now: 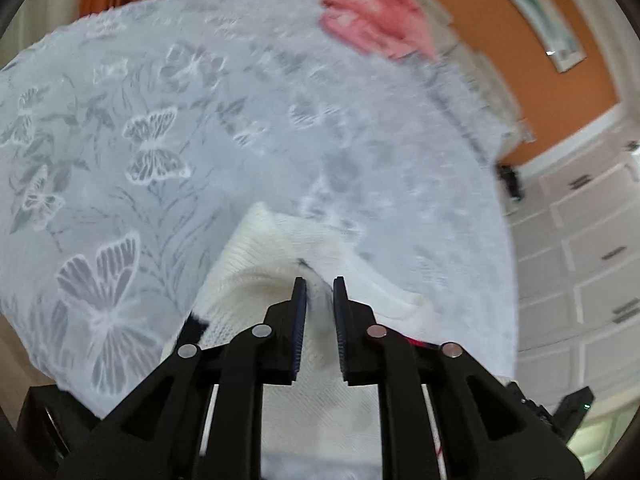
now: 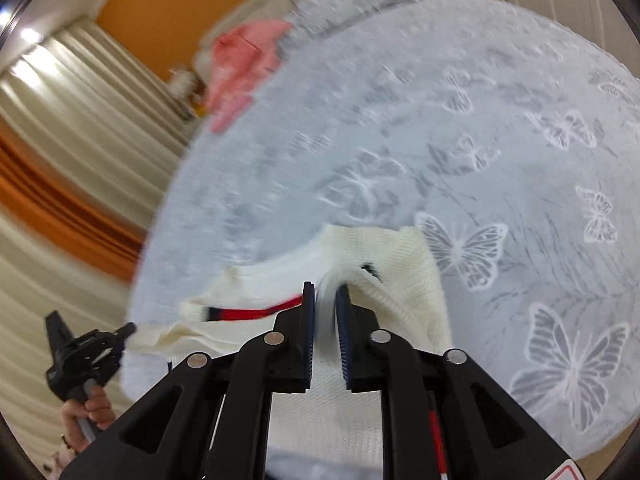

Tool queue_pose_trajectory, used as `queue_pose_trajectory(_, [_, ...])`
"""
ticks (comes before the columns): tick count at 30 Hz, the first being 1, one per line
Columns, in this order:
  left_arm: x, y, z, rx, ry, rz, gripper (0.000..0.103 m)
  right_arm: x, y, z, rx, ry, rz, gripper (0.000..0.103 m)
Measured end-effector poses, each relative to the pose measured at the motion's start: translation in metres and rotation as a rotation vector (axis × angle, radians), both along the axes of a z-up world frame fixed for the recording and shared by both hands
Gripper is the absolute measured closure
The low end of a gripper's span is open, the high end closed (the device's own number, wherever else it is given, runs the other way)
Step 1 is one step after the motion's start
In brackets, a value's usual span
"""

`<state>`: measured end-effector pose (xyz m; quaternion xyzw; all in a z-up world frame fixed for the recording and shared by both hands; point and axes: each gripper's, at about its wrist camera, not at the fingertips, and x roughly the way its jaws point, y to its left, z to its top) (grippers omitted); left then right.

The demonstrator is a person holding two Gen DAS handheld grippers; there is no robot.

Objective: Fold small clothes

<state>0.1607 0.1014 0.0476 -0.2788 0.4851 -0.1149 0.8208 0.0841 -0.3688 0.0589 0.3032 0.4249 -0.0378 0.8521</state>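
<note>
I see the cream knit garment (image 1: 264,280) lying on the bed (image 1: 160,100), bunched up directly ahead of and under both claws. In the left wrist view a fold of the knit rises between the fingers of the left claw (image 1: 320,292), and the pads press against it from either side, so I read that claw as clamped on the garment. A small black patch of trim shows at the garment's edge, low and to the left of that claw.

In the right wrist view the right claw (image 2: 326,300) has the same cream knit pinched between its fingers in the same way; the cloth there is smeared by motion blur, so I take it as a grip, though the contact is not sharp. A red and black band of trim (image 2: 256,313) runs across the garment just left of this claw. Further left and lower, the left claw (image 2: 120,334) appears from outside, its tip at the garment's far corner, with a person's hand (image 2: 86,408) on its handle.

The bedspread (image 2: 480,160) under the garment is pale blue-grey with white butterflies. Well ahead of both claws, near the far edge of the bed, lies a pink garment (image 1: 372,16). Beyond it stands an orange wall (image 1: 500,32); white drawer fronts (image 1: 592,248) are to the right of the left claw, and striped curtains (image 2: 80,120) to the left of the right one.
</note>
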Motion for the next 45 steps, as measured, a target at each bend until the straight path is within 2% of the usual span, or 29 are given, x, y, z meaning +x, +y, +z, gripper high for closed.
queue_pose_trajectory(2, [0.009,-0.001,-0.015,0.075,0.017,0.052,0.087,0.007,-0.002,-0.012,-0.019,0.049,-0.019,0.083])
queue_pose_trajectory(3, [0.011,0.002,-0.019,0.086,0.020,0.062,0.081,0.007,-0.004,-0.016,-0.019,0.052,-0.025,0.074])
queue_pose_trajectory(4, [0.010,0.007,-0.021,0.073,0.017,0.063,0.075,0.002,-0.005,-0.016,-0.024,0.045,-0.031,0.061])
queue_pose_trajectory(5, [0.007,0.014,-0.021,0.054,0.011,0.065,0.060,-0.003,-0.004,-0.015,-0.036,0.038,-0.029,0.055])
queue_pose_trajectory(6, [0.005,0.017,-0.020,0.050,0.007,0.063,0.050,-0.012,-0.002,-0.014,-0.063,0.030,-0.015,0.052])
queue_pose_trajectory(8, [-0.009,0.026,-0.020,0.060,-0.024,0.032,0.043,-0.031,0.005,-0.021,-0.101,0.030,0.015,0.051])
queue_pose_trajectory(11, [-0.014,0.018,-0.031,0.181,-0.034,-0.032,0.040,-0.043,0.017,-0.037,-0.152,0.044,0.057,0.051])
queue_pose_trajectory(13, [-0.012,0.002,-0.037,0.256,-0.046,-0.100,0.040,-0.033,0.028,-0.049,-0.190,0.085,0.114,0.056])
queue_pose_trajectory(16, [-0.005,-0.028,-0.040,0.297,-0.075,-0.193,0.040,-0.012,0.035,-0.054,-0.217,0.100,0.157,0.058])
queue_pose_trajectory(17, [0.002,-0.040,-0.043,0.331,-0.078,-0.217,0.040,-0.006,0.035,-0.054,-0.224,0.103,0.156,0.058])
queue_pose_trajectory(19, [0.016,-0.054,-0.052,0.406,-0.065,-0.228,0.040,0.007,0.028,-0.059,-0.234,0.131,0.121,0.058])
queue_pose_trajectory(21, [0.028,-0.055,-0.061,0.474,-0.020,-0.198,0.040,0.006,0.018,-0.061,-0.218,0.160,0.076,0.058])
queue_pose_trajectory(25, [0.016,-0.028,-0.057,0.358,0.014,-0.140,0.039,-0.025,0.010,-0.061,-0.169,0.151,0.044,0.057])
queue_pose_trajectory(30, [-0.034,-0.004,-0.059,0.351,0.027,-0.084,0.038,-0.076,0.021,-0.077,-0.105,0.196,0.033,0.056])
queue_pose_trajectory(32, [-0.056,0.002,-0.063,0.345,0.052,-0.074,0.031,-0.087,0.027,-0.082,-0.086,0.213,0.042,0.056])
queue_pose_trajectory(35, [-0.076,0.009,-0.076,0.277,0.107,-0.060,0.031,-0.094,0.037,-0.093,-0.098,0.238,0.062,0.055])
queue_pose_trajectory(36, [-0.078,0.011,-0.086,0.251,0.143,-0.058,0.031,-0.093,0.039,-0.098,-0.104,0.249,0.067,0.057])
queue_pose_trajectory(37, [-0.079,0.013,-0.094,0.235,0.165,-0.049,0.032,-0.092,0.039,-0.102,-0.102,0.261,0.066,0.072])
queue_pose_trajectory(38, [-0.079,0.014,-0.099,0.236,0.174,-0.043,0.045,-0.090,0.038,-0.106,-0.078,0.267,0.063,0.087])
queue_pose_trajectory(39, [-0.078,0.016,-0.103,0.239,0.186,-0.038,0.061,-0.090,0.035,-0.107,-0.055,0.265,0.055,0.092])
queue_pose_trajectory(41, [-0.077,0.024,-0.105,0.187,0.206,-0.025,0.084,-0.093,0.031,-0.099,-0.033,0.236,0.030,0.093])
queue_pose_trajectory(42, [-0.077,0.031,-0.101,0.120,0.215,-0.014,0.089,-0.096,0.030,-0.089,-0.039,0.208,0.025,0.093])
queue_pose_trajectory(43, [-0.079,0.038,-0.092,0.080,0.204,-0.004,0.090,-0.099,0.029,-0.076,-0.047,0.182,0.022,0.093])
queue_pose_trajectory(45, [-0.082,0.044,-0.076,0.082,0.174,-0.016,0.090,-0.108,0.021,-0.060,-0.055,0.154,0.008,0.093])
